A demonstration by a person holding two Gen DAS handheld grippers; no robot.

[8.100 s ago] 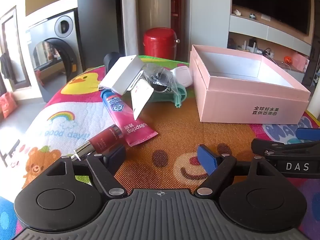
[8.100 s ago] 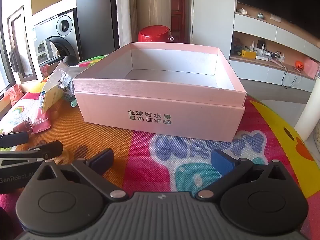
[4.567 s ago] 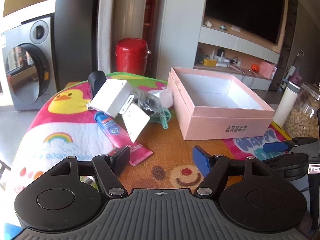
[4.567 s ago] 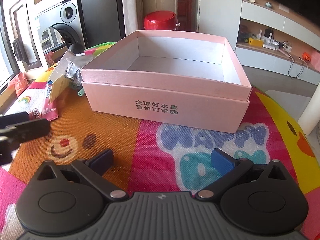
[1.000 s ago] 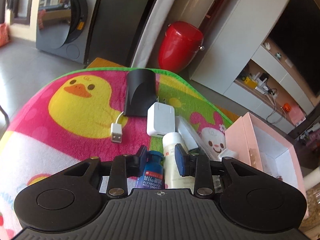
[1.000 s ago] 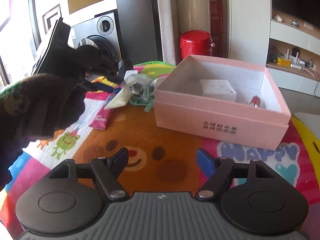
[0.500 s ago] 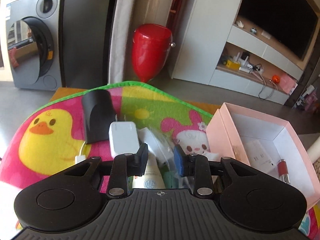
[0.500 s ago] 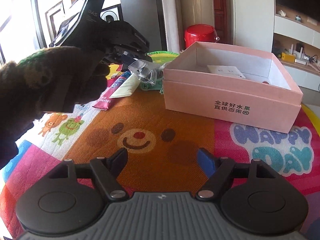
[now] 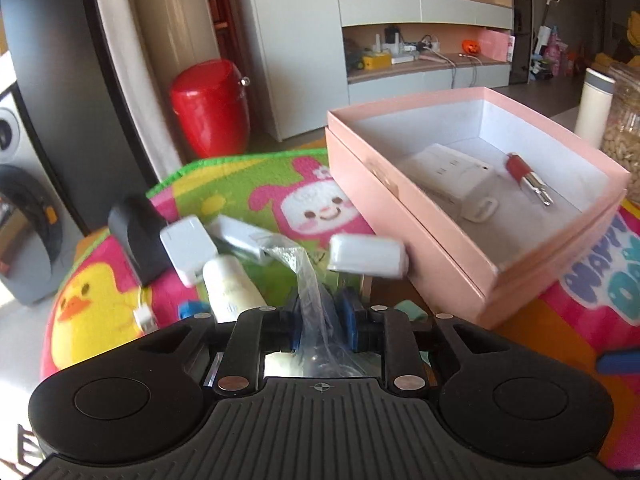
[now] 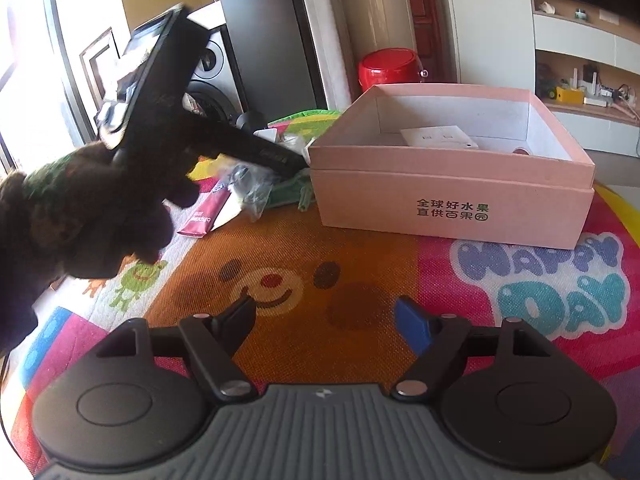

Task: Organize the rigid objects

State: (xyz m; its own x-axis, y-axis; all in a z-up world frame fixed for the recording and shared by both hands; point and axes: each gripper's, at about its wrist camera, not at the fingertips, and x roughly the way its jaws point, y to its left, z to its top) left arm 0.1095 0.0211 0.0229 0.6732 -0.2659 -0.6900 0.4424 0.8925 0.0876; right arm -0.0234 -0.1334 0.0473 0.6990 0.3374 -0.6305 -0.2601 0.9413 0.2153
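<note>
My left gripper (image 9: pixel 323 322) is shut on a clear plastic bag (image 9: pixel 310 280), low over the pile left of the pink box (image 9: pixel 400 216). The box holds a white socket block (image 9: pixel 450 172) and a red lipstick (image 9: pixel 524 174). In the pile lie a white earbud case (image 9: pixel 366 256), a white charger (image 9: pixel 186 246), a black object (image 9: pixel 138 236) and a cream tube (image 9: pixel 232 286). My right gripper (image 10: pixel 326 322) is open and empty over the mat, in front of the pink box (image 10: pixel 452 200). It sees the left gripper's body (image 10: pixel 256 152) reaching into the pile.
A red bin (image 9: pixel 210 108) and a washing machine (image 9: pixel 24 216) stand behind the table. A white bottle (image 9: pixel 596 108) and a jar of nuts (image 9: pixel 626 128) stand right of the box. A magenta tube (image 10: pixel 210 210) and teal object (image 10: pixel 288 194) lie in the pile.
My left gripper has dropped lower, swung right toward the box and closed on the clear plastic bag. My right gripper stays open, with little shift.
</note>
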